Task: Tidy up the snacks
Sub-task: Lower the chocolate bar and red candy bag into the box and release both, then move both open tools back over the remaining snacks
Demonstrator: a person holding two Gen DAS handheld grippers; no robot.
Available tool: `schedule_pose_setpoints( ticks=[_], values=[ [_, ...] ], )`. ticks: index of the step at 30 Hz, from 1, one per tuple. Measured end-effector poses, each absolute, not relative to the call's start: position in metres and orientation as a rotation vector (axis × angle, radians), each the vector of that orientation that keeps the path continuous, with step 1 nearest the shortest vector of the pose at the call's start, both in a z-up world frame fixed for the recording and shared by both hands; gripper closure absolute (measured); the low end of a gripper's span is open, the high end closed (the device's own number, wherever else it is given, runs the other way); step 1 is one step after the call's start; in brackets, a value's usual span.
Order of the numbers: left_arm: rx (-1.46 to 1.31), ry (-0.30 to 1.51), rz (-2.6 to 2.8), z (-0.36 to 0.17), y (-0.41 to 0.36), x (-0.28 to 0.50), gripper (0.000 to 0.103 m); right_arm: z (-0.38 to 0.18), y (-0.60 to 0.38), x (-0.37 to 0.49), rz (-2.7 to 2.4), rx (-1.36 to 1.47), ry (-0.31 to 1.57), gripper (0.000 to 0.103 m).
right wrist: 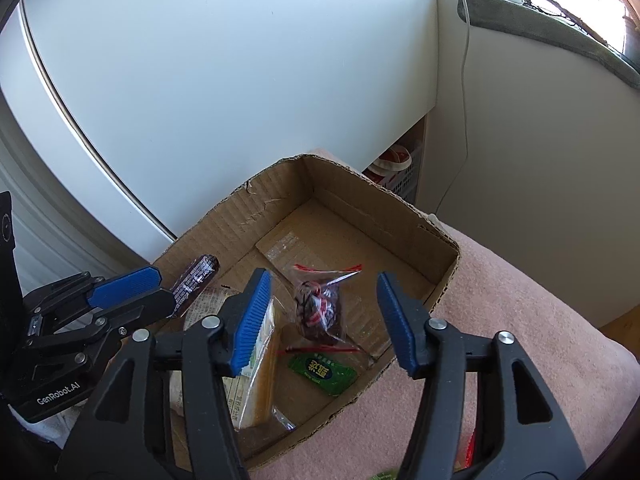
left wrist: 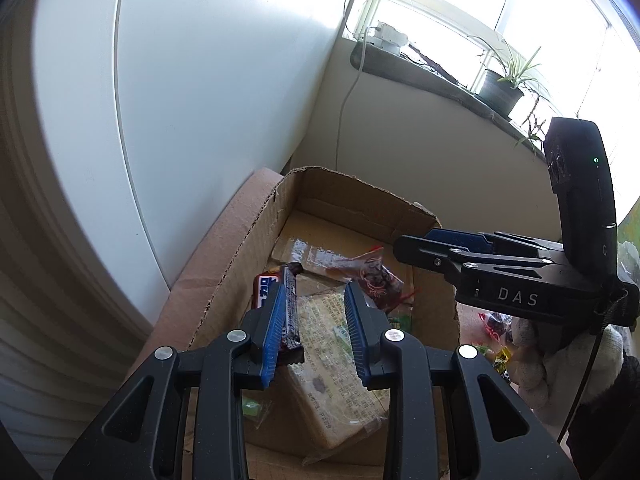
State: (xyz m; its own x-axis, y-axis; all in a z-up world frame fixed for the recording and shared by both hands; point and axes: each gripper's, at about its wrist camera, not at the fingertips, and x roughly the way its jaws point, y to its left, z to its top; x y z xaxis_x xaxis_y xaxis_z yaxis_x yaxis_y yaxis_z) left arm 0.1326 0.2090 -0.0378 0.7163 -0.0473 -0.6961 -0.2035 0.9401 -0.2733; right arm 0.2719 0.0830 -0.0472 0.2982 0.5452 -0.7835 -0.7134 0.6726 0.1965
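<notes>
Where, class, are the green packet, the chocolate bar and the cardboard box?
green packet [right wrist: 322, 374]: right wrist view, label centre.
chocolate bar [left wrist: 291, 312]: left wrist view, wrapper's dark side.
cardboard box [right wrist: 276, 200]: right wrist view, inner left wall.

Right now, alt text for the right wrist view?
The right gripper hangs open and empty over a cardboard box on a pink cloth. Inside lie a clear red-trimmed bag, a green packet and a yellow pack. At left, the left gripper holds a dark snack bar.

You see a brown cardboard box [right wrist: 280, 196], a green sachet [right wrist: 323, 374], a red-trimmed clear bag [right wrist: 320, 308], a dark brown bar [left wrist: 290, 312], and blue ribbed pads [right wrist: 254, 316] on black grippers.
</notes>
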Motion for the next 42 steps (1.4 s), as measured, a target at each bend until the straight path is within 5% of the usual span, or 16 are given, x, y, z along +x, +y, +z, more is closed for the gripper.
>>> schedule_pose_setpoints(
  ticks=[25,42],
  values=[
    [-0.328,0.71,-0.059,-0.012,0.141,0.097,0.074,-0.002,-0.086,0.21,0.697,-0.098,0.853,0.038],
    [-0.266,0.842,-0.307,-0.05,0.029,0.11,0.074,-0.063,-0.206,0.188,0.498,-0.087,0.972,0.038]
  ],
)
